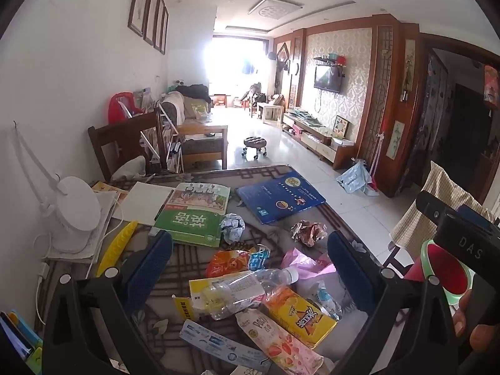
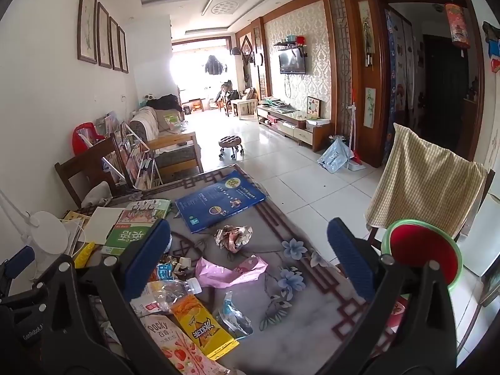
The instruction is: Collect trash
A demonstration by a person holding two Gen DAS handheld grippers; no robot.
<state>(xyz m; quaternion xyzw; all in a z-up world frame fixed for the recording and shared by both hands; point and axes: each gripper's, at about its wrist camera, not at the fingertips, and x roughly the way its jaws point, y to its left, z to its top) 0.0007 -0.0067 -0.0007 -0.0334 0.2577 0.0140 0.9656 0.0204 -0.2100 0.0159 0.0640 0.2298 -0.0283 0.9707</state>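
Both tongs, left (image 1: pixel 250 268) and right (image 2: pixel 248 261), are hanging wide open, gripping nothing; bottle (image 1: pixel 247 290), wrappers and crumpled paper (image 2: pixel 232 237) are still littering the tabletop (image 2: pixel 297 322).

A clear plastic bottle (image 1: pixel 247 287) lies on its side, crushed, white cap pointing right, resting across a yellow carton (image 1: pixel 300 315) and a yellow-white wrapper (image 1: pixel 200 290); a pink Pocky pouch (image 1: pixel 278 340) lies flat just in front; an orange snack bag (image 1: pixel 228 261) sits crumpled behind the bottle; a pink plastic bag (image 2: pixel 231 270) lies limp to the right; a crumpled foil wrapper (image 2: pixel 232 237) and a balled white-blue paper (image 1: pixel 232 226) lie farther back on the counter (image 2: pixel 300 318).
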